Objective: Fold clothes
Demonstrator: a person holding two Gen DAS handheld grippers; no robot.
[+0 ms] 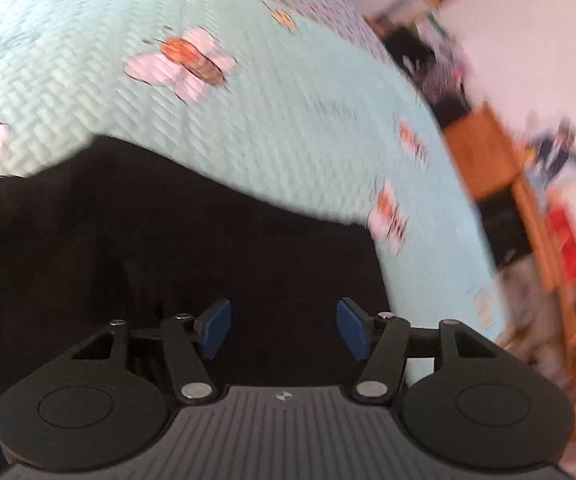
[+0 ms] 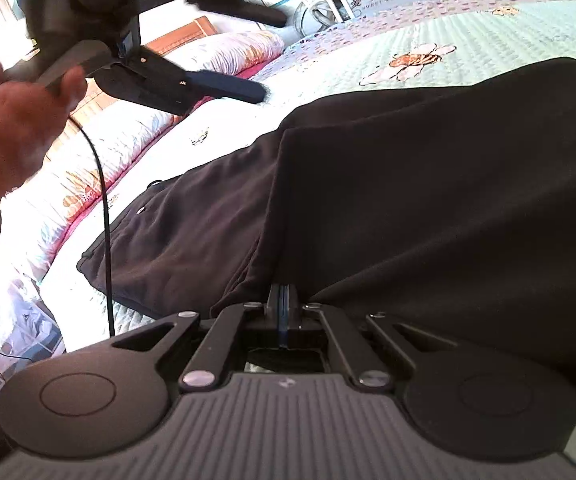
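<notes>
right gripper (image 2: 284,304) at lower centre is clamped on the black garment (image 2: 427,184); left gripper (image 1: 284,330), jaws apart and empty, hangs above it.

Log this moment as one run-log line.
step: fold clothes | left gripper: open, empty, above black garment | right gripper: shut on garment fold | surface: bedspread
</notes>
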